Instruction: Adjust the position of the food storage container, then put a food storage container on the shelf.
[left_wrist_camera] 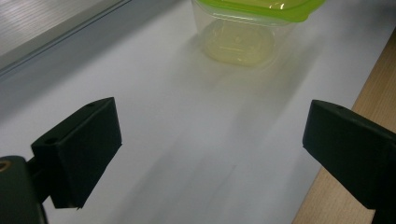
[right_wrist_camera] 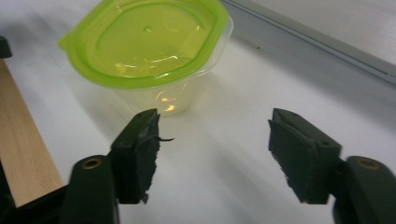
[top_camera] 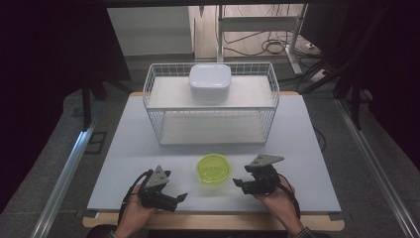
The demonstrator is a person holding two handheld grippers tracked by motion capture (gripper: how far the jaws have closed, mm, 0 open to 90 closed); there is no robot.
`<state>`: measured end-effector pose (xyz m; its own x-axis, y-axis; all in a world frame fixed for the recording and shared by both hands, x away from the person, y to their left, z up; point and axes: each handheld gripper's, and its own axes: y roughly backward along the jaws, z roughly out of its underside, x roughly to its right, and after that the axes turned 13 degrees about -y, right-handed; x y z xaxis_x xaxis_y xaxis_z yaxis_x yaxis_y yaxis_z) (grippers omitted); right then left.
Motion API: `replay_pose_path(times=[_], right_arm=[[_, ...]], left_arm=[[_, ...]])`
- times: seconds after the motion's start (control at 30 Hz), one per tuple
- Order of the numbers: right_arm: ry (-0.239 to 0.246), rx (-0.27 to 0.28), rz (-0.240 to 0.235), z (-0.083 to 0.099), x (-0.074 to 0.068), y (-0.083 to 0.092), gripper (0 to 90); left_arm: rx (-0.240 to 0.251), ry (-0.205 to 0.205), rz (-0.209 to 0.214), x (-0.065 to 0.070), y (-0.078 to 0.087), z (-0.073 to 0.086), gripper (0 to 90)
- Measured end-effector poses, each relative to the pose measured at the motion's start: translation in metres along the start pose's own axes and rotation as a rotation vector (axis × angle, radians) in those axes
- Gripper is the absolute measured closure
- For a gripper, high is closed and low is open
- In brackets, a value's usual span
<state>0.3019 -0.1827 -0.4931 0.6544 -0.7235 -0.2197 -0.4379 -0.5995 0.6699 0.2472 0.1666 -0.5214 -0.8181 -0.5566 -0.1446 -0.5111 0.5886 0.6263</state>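
White table (top_camera: 307,148), with a wire basket (top_camera: 212,106) at its far side holding a white box (top_camera: 210,82) on the upper shelf. The tub (top_camera: 214,168), clear with a green lid, stands upright on the table just in front of the basket, between the two grippers. Its lid is a rounded, nearly square outline, so no long axis governs the approach. The right gripper (top_camera: 239,184) lies just right of the tub, the nearer of the two, jaws pointing toward it; in the right gripper view the tub (right_wrist_camera: 149,51) sits just beyond the jaws, which stand wide apart, holding and touching nothing. The left gripper (top_camera: 179,198) lies left of the tub, slightly farther off; jaws wide, empty.
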Motion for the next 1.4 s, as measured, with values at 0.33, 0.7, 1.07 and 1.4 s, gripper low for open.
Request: replay_pose_path(times=[0.33, 0.7, 1.07, 1.4], right_arm=[[0.014, 0.011, -0.024, 0.003, -0.002, 0.000, 17.5], [-0.038, 0.038, -0.034, 0.001, 0.000, -0.003, 8.1], [-0.095, 0.015, -0.029, -0.012, 0.001, -0.003, 9.1], [-0.184, 0.030, -0.099, -0.029, 0.004, -0.008, 29.5]], left_arm=[[0.005, 0.021, -0.006, 0.000, 0.004, 0.005, 4.1], [0.003, 0.016, -0.004, 0.000, 0.002, 0.006, 4.0], [-0.003, 0.016, -0.001, 0.000, 0.000, 0.006, 4.0], [-0.008, 0.012, 0.002, 0.000, 0.000, 0.006, 4.0]])
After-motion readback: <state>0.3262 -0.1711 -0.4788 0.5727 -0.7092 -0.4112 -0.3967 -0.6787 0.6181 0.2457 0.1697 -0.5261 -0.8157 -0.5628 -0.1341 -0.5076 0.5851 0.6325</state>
